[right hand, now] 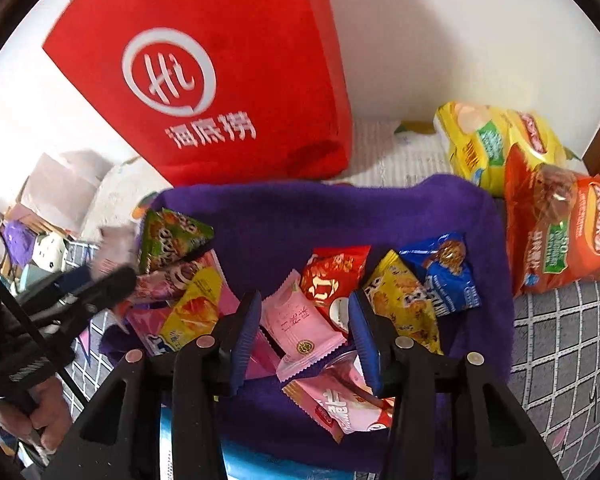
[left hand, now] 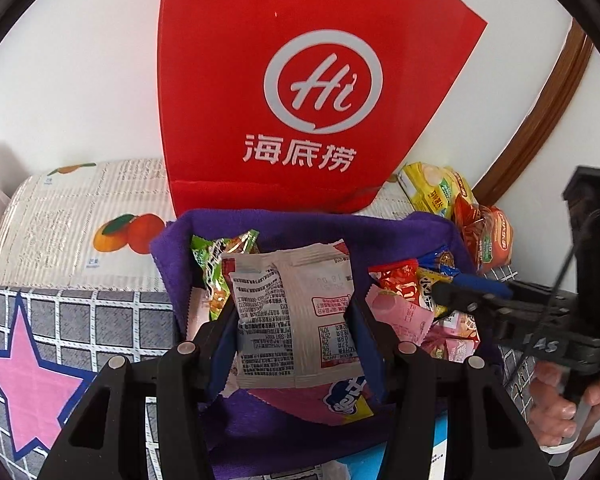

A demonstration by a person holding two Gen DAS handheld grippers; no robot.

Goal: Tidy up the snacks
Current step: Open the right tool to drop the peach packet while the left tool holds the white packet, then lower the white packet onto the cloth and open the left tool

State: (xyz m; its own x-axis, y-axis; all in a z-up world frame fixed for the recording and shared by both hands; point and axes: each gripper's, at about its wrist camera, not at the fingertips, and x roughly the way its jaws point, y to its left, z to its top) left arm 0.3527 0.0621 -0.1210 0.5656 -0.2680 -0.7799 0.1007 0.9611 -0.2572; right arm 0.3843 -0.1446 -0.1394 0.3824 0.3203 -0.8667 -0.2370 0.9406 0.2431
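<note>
Snack sorting, mid-transfer. The left gripper (left hand: pixel 292 316) is closed on a white packet (left hand: pixel 296 312): both pads press its side edges, and the packet hangs printed side toward the camera, directly above the purple bin (left hand: pixel 300 224). The step in hand appears to be carrying this packet into the bin; the next move calls for lowering it toward the open purple floor ahead of the fingers and then parting the jaws, with care not to catch the green packet (left hand: pixel 220 256) just left of the held one.

The right gripper (right hand: pixel 304 332) is partly open, and no earlier view is given to compare. A pink packet (right hand: pixel 300 324) lies between its fingers, over the bin's contents; the left pad sits at or near its edge, the right pad stands clear of it, so the packet is judged to be resting loose, not gripped. Whether it has been let go or is about to be taken cannot be told. Just beyond the right finger lie a red packet (right hand: pixel 332 280), a yellow packet (right hand: pixel 404 300) and a blue packet (right hand: pixel 444 272), all inside the bin.

Outside the bin, ahead and to the right of the right gripper, two larger bags, a yellow bag (right hand: pixel 496 140) and an orange bag (right hand: pixel 556 232), wait on the cloth. A red tote (right hand: pixel 204 76) stands behind the bin, against the wall.

The crowded pile risks a packet sliding out over the low rim.
</note>
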